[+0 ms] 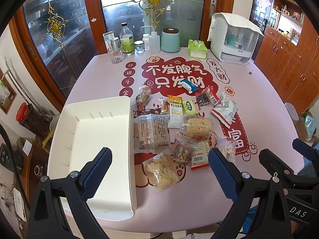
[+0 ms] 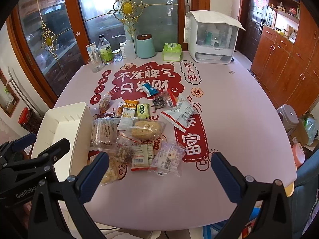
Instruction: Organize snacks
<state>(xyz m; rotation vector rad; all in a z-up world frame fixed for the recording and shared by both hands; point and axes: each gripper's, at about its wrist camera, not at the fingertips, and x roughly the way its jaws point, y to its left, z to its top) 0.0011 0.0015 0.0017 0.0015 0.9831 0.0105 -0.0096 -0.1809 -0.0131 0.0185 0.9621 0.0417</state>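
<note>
— Tool status, both sides?

— Left tool (image 1: 159, 159) has its fingers spread wide, nothing between them, hovering over near edge of desk (image 1: 259, 107). Right tool (image 2: 159, 163) same: fingers wide apart, empty, above the snack pile.

— Biggest thing on the desk?

— White tray (image 1: 95, 139), left side, nothing in it, touching the pile's left edge. Far-right corner: white cabinet-like box w/ cloth on top (image 1: 232, 37).

— Snacks?

— All loose on desk, right of tray. Big clear pack w/ printed text (image 1: 150, 132) just beside tray wall. Puffed-rice cake pack (image 1: 162, 171) nearest, btwn left tool's fingers in view. Another rice cake (image 1: 197, 126) mid-pile. Oats bar (image 1: 175, 110) upright-ish behind it, small green packet (image 1: 188, 107) touching its right. Blue-white packet (image 1: 187, 85) furthest back, apart from rest.

— Back row?

— Teal canister (image 1: 170, 39), tissue pack (image 1: 197, 48), bottles, a glass (image 1: 116, 54).
</note>
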